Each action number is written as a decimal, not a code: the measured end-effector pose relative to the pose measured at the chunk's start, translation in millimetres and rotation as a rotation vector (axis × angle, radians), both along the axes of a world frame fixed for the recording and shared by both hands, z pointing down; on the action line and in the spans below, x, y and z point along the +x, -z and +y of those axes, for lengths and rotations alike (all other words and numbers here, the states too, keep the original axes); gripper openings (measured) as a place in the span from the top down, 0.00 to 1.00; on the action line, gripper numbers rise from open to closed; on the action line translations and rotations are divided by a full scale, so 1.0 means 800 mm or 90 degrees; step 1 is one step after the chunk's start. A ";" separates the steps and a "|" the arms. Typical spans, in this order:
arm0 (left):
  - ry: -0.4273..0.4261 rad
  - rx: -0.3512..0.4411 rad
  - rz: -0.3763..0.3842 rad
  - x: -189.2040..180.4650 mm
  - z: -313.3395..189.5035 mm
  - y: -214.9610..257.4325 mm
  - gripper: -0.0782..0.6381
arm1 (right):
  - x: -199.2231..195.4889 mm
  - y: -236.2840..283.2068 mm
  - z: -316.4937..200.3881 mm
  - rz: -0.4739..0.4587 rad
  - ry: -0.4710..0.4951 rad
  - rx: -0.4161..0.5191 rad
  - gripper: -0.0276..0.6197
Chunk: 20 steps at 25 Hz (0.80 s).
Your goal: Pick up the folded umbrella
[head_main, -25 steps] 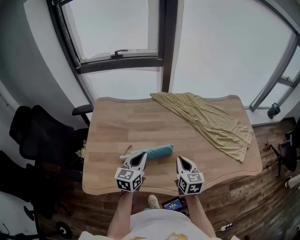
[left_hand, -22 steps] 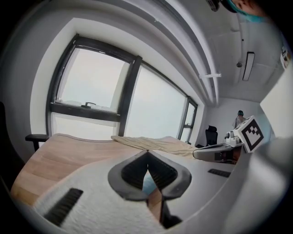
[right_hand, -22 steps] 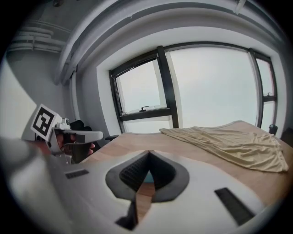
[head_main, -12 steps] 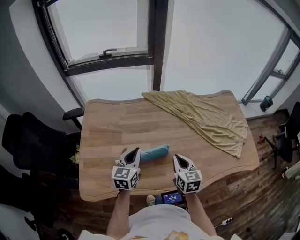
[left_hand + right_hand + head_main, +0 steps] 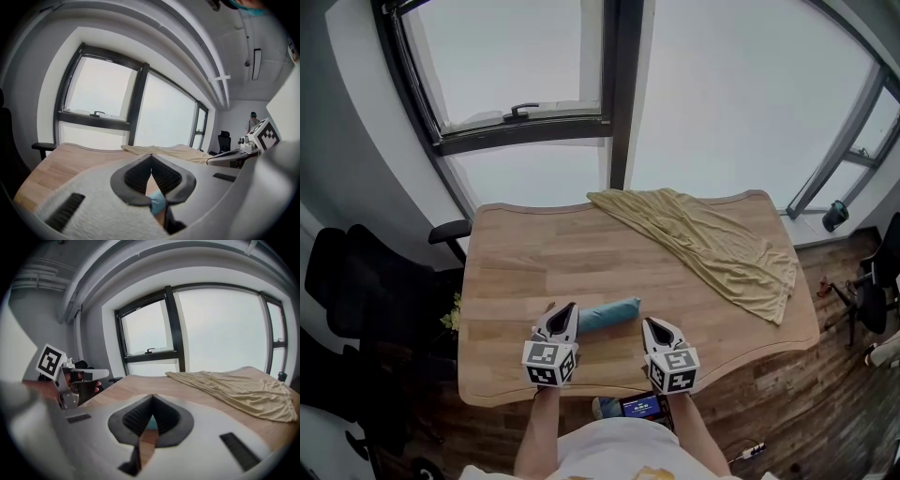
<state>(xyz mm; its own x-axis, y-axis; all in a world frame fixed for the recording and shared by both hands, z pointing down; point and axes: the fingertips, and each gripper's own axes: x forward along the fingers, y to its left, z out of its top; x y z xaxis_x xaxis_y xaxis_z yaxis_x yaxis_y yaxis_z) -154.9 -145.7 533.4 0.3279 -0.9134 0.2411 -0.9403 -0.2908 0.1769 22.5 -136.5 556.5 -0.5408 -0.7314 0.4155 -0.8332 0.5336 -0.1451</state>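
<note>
Umbrella on table, seemingly untouched; left hand-held gripper closed.

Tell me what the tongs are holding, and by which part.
Nothing. Both the left tongs and right tongs are shut and empty; the folded umbrella lies on the table, ungripped.

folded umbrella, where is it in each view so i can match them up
Head view: folded umbrella low centre on the table, at the tips of the left gripper and right gripper.
Left gripper view: teal sliver under its shut fingers.
Right gripper view: teal sliver behind its shut fingers.
Shared landmark: the yellow cloth beyond it.
</note>
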 end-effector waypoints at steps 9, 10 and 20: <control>0.019 -0.006 0.013 0.000 0.004 -0.031 0.86 | 0.006 -0.032 0.007 0.014 0.000 -0.030 0.94; 0.018 -0.009 0.013 0.000 0.004 -0.035 0.86 | 0.006 -0.035 0.005 0.010 -0.003 -0.034 0.94; -0.048 -0.083 0.009 0.019 -0.008 -0.076 0.86 | 0.006 -0.047 -0.014 0.019 -0.004 -0.047 0.94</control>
